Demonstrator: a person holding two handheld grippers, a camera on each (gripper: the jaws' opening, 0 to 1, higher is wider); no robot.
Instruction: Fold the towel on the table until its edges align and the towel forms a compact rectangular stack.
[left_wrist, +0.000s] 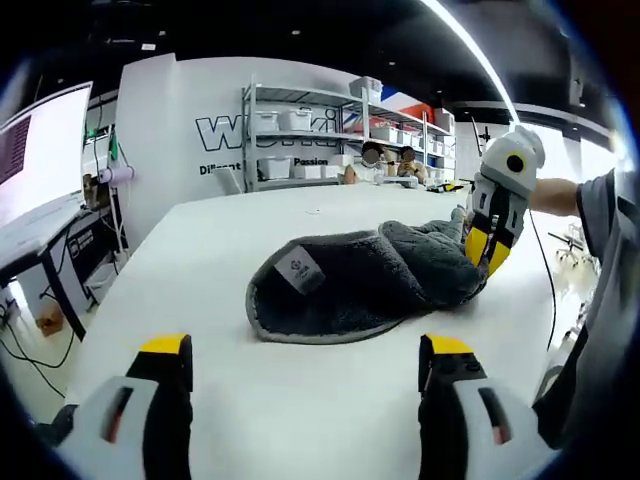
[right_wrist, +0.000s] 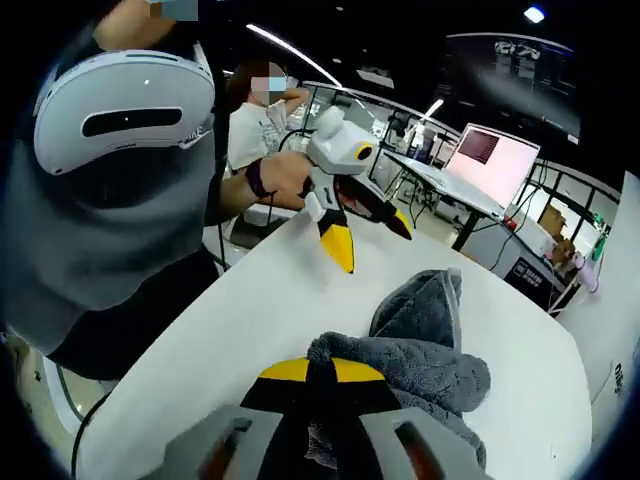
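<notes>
My right gripper is clenched on a bunched corner of the grey towel, lifting that edge so it can carry over for a fold. The rest of the towel lies rumpled on the white table ahead of my left gripper, which hovers released above the table, ready to take the near edge.

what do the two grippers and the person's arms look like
Both grippers have glossy white bodies and black fingers with yellow tips. The left gripper shows a round yellow-ringed lens spot, as does the right gripper. The person wears a grey short sleeve and a dark wristband.
</notes>
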